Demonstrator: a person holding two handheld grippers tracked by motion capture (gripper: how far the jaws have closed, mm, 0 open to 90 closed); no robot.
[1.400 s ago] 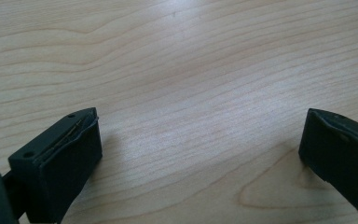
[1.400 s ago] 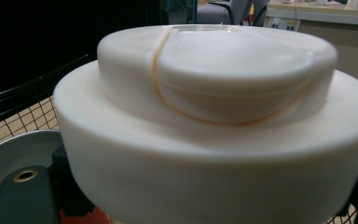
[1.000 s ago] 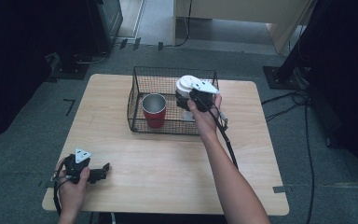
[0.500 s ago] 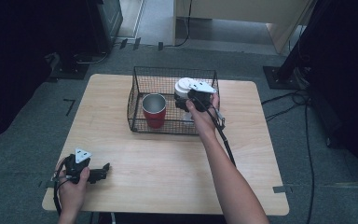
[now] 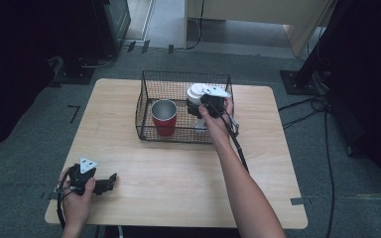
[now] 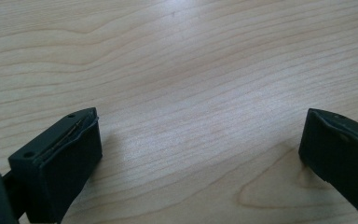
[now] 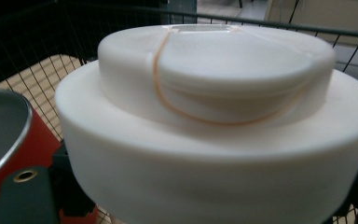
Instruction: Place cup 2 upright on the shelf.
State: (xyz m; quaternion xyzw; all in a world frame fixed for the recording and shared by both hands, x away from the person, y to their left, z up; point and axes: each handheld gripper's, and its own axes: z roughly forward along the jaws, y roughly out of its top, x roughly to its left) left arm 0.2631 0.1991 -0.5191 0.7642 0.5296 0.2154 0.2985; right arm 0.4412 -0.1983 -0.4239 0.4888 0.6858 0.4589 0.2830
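Observation:
A white lidded cup (image 5: pixel 196 92) hangs at the right end of a black wire basket (image 5: pixel 178 75), and my right gripper (image 5: pixel 197 110) is shut on it from the right. The cup's round white lid (image 7: pixel 214 93) looms close in the right gripper view, with a thin orange line across it. A red cup with a metal inside (image 5: pixel 164 118) stands upright in the basket just left of it, its rim (image 7: pixel 4 126) close by. My left gripper (image 5: pixel 110 181) rests at the table's front left corner. Its jaws stand wide open over bare wood (image 6: pixel 200 140).
The wooden table (image 5: pixel 278 163) has free room in front of the basket and to its right. A cable trails from the right gripper along the forearm. Dark floor, cables and stands surround the table.

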